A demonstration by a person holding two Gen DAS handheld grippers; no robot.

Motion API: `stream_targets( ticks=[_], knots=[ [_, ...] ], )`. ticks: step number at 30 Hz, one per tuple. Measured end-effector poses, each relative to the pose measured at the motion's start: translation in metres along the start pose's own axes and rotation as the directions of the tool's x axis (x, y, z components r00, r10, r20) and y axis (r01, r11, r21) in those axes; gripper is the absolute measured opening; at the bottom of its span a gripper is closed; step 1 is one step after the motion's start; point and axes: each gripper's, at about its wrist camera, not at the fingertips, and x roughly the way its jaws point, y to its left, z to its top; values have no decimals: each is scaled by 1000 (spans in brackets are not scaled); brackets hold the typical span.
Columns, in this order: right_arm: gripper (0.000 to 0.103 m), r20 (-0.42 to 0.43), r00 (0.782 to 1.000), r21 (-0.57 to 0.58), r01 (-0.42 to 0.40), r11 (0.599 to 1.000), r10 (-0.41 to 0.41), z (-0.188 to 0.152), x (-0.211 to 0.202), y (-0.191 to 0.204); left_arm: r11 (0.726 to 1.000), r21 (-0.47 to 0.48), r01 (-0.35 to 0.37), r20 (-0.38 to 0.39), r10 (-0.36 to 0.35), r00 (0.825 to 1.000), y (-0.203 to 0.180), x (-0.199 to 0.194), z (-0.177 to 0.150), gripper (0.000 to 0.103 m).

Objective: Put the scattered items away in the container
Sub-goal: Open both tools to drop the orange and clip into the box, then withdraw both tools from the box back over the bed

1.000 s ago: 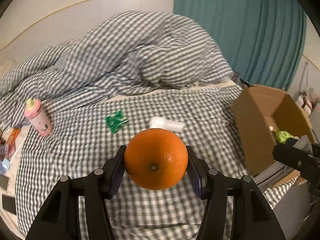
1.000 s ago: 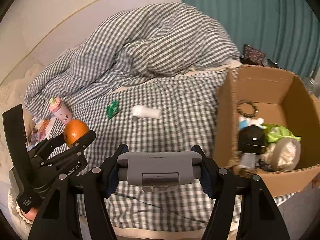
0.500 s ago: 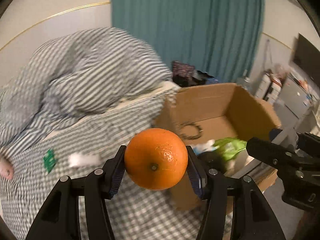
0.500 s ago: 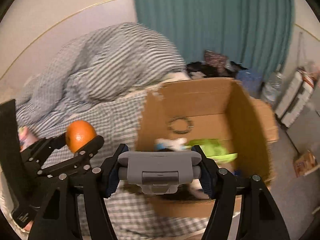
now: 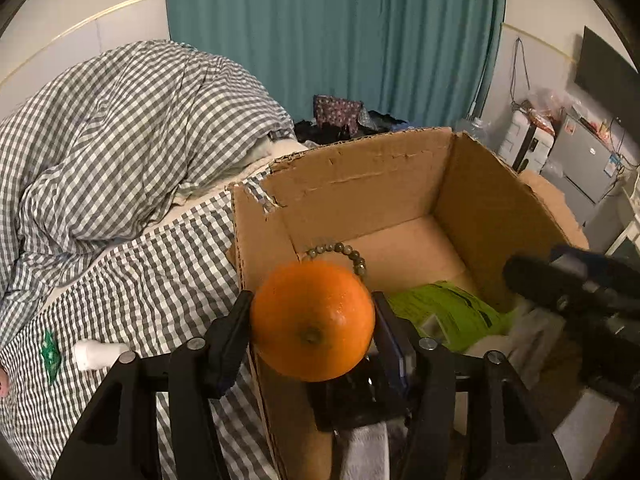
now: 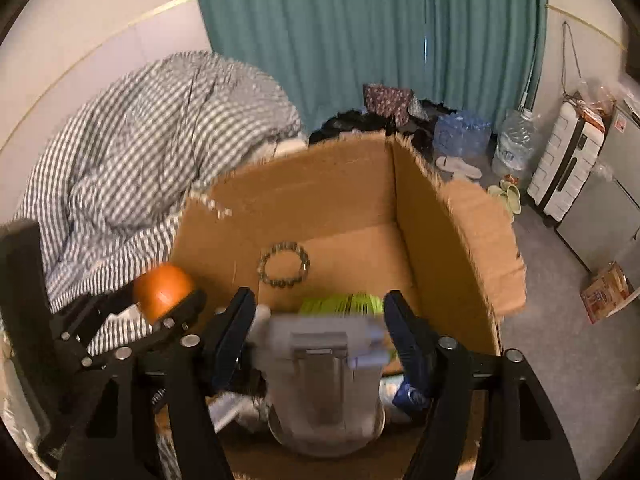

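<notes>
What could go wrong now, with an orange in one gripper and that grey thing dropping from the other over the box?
The orange held by the left gripper sits right over the near wall of the cardboard box; released now, it might hit the edge and roll onto the checked bedding. The grey item, blurred between the right gripper's opened fingers, may land on the bead bracelet or green packet. Both grippers are close and could bump.

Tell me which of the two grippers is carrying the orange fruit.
The left gripper: the orange is clamped between its jaws. The right gripper has a blurred grey object between its jaws instead.
</notes>
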Motion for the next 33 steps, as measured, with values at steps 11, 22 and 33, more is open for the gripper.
stream_targets(
  ticks=[11,22,33],
  knots=[
    [81,32,999,-17,14,1000,-14,1,-14,25,998,-38,-48,56,50,997,36,-29,-4,99],
    [81,47,999,-100,-23,995,28,-25,-52,82,988,-116,-100,70,108,992,91,-79,-34,99],
    [85,-6,990,-203,-138,969,140,-75,-64,164,939,-246,-239,37,255,966,184,-126,-99,103]
  ],
)
